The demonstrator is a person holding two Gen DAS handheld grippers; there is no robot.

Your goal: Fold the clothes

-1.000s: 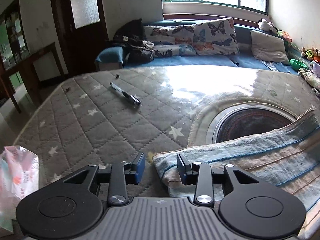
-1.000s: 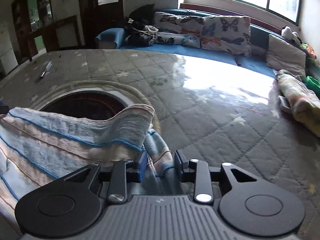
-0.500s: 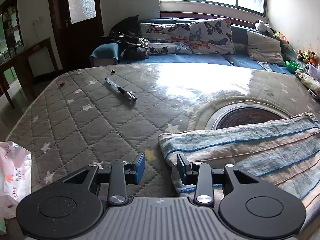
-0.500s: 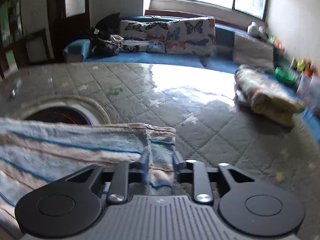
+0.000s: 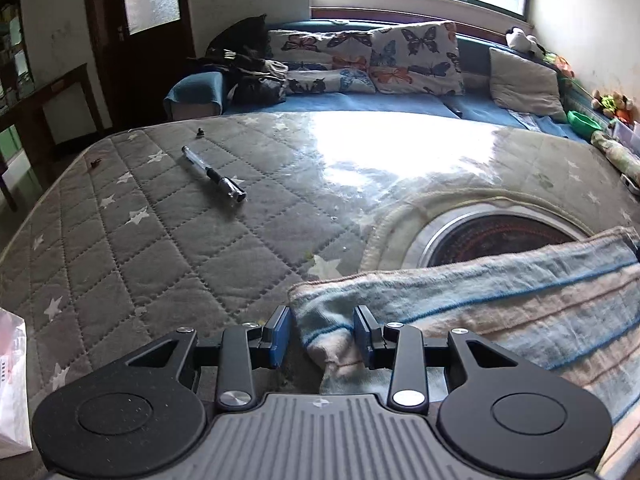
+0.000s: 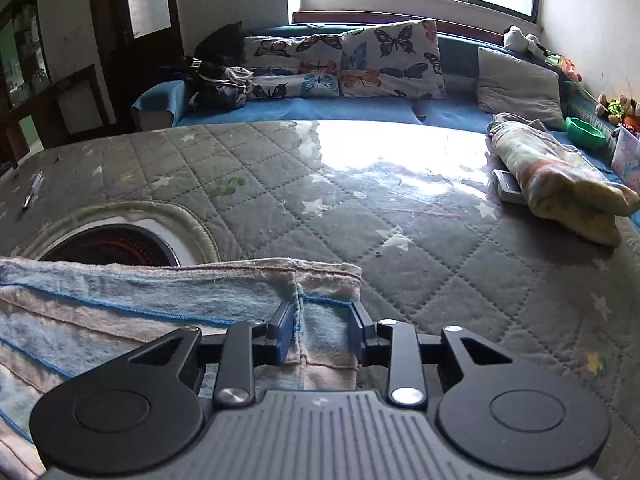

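A blue, pink and white striped cloth lies folded on the grey quilted table cover. My left gripper is open, its jaws on either side of the cloth's left corner. In the right wrist view the same cloth lies flat, and my right gripper is open with its jaws on either side of the cloth's right end.
A round heater opening sits in the cover behind the cloth. A pen lies at the far left. A rolled floral cloth and a small box lie at the right. A plastic bag is at the near left edge.
The cloth has been lowered flat onto the cover. My right gripper, shut on the cloth's end a second ago, has opened. The left gripper stays open at the left corner.
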